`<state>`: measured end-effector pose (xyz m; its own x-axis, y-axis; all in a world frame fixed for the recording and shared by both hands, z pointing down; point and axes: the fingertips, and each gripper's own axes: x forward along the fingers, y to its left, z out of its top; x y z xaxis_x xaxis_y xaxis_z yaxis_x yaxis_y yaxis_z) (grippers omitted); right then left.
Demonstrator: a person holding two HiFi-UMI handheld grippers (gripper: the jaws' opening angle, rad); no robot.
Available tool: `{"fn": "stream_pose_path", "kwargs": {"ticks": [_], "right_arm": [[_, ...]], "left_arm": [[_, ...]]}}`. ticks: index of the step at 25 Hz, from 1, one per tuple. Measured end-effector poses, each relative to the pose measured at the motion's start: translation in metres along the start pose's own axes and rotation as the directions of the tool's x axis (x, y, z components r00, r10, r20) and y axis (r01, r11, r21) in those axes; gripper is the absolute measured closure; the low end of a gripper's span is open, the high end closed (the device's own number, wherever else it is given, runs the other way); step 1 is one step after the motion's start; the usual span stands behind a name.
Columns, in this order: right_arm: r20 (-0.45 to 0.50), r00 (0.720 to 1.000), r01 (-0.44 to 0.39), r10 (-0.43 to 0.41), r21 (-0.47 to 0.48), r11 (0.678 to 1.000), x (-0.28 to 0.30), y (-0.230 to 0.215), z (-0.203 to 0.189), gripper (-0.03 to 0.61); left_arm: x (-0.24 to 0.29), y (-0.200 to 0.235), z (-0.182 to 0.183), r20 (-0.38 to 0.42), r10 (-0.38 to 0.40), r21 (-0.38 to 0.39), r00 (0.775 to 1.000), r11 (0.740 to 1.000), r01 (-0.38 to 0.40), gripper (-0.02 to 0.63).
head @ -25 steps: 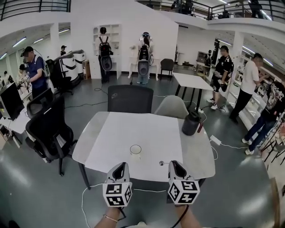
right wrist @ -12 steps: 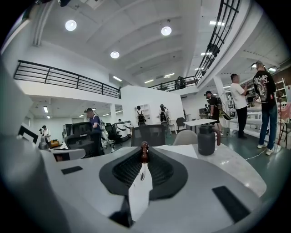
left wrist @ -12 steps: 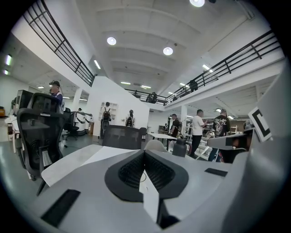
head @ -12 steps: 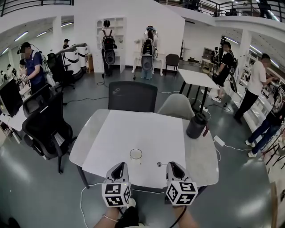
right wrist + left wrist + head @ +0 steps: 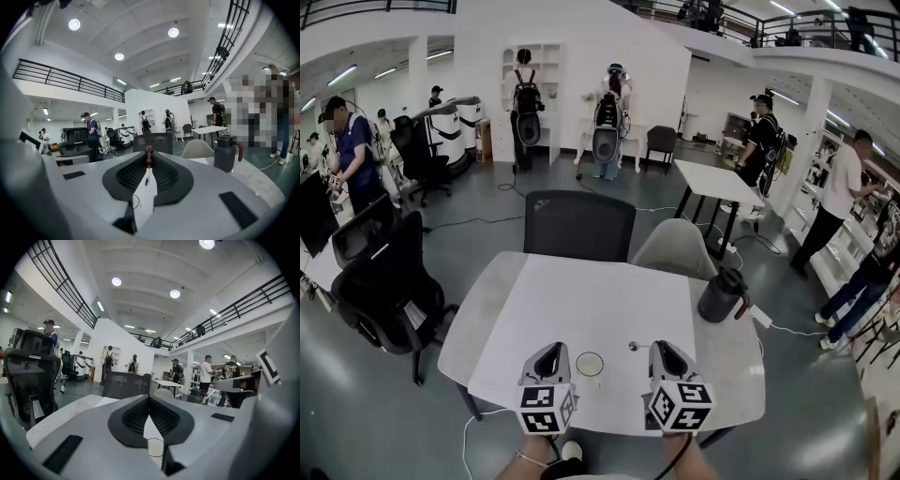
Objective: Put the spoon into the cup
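Most of the spoon [image 5: 632, 346] is hidden: from the head view only its small round bowl and a short bit of thin handle stick out to the left of the right claw [image 5: 660, 345]. In the right gripper view the brown knobbed end of the handle [image 5: 148, 156] rises just above the closed jaws, which pinch the handle. The left claw [image 5: 550, 349] is closed too, with nothing between its jaws. Its own view shows only part of the cup's rim [image 5: 156, 446] through the gap low down.

There is one spoon, one cup [image 5: 589, 367], one dark jug [image 5: 719, 295] at the right edge of the tabletop [image 5: 581, 291], and two claws.

Half a second ago the cup stood ahead of both claws. Now it stands between them, near the tabletop's near edge. The spoon has stayed in the right claw's grip, above the tabletop and just right of the cup (not yet inside it).
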<state>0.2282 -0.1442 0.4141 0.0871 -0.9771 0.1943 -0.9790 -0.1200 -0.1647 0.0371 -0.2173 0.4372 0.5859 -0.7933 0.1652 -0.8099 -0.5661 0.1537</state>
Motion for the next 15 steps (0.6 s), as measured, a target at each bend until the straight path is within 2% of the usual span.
{"fn": "stream_pose_path", "kwargs": {"ticks": [8, 15], "right_arm": [[0.023, 0.999, 0.024, -0.024, -0.001, 1.0, 0.059, 0.009, 0.029, 0.518], [-0.014, 0.998, 0.057, -0.057, -0.004, 0.998, 0.087, 0.0, 0.024, 0.518]], "left_arm": [[0.055, 0.035, 0.027, 0.004, -0.035, 0.011, 0.999, 0.999, 0.035, 0.595], [0.084, 0.043, 0.014, -0.039, -0.066, -0.017, 0.997, 0.998, 0.065, 0.595]]}}
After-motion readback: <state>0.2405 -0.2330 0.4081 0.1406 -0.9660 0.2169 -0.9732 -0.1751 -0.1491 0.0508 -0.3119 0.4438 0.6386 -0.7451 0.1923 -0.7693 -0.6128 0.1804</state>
